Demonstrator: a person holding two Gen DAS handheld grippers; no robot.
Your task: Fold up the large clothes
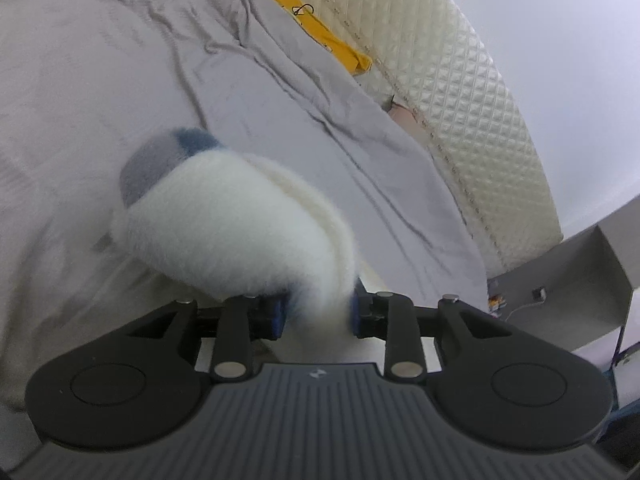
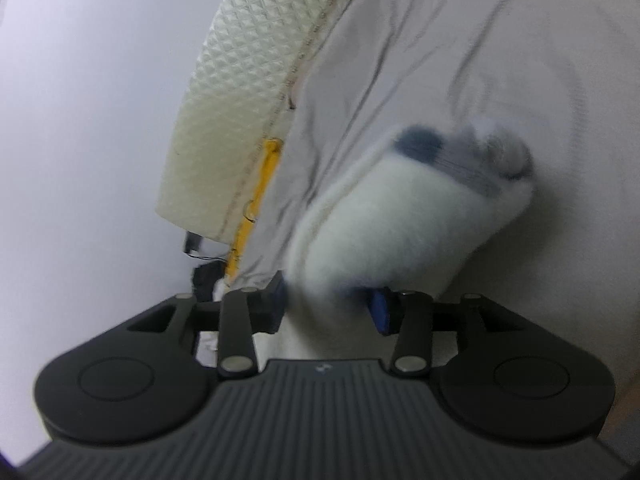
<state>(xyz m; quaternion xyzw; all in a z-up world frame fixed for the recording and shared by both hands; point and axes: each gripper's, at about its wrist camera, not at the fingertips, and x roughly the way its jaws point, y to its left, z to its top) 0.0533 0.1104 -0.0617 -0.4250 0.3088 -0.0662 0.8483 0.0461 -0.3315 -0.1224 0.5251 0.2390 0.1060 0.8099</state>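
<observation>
A fluffy white fleece garment with a grey and a blue patch at its far end is bunched into a thick roll above the grey bedsheet. My left gripper is shut on its near end, and the white pile fills the gap between the blue pads. In the right wrist view the same garment runs up and to the right from my right gripper, whose blue pads sit against the fleece on both sides. The picture is blurred around the fabric. The rest of the garment below the fingers is hidden.
A pale lilac cloth lies rumpled on the sheet. A quilted cream mattress edge borders the bed, with a yellow cloth tucked along it. A grey box stands at the right. A plain wall is behind.
</observation>
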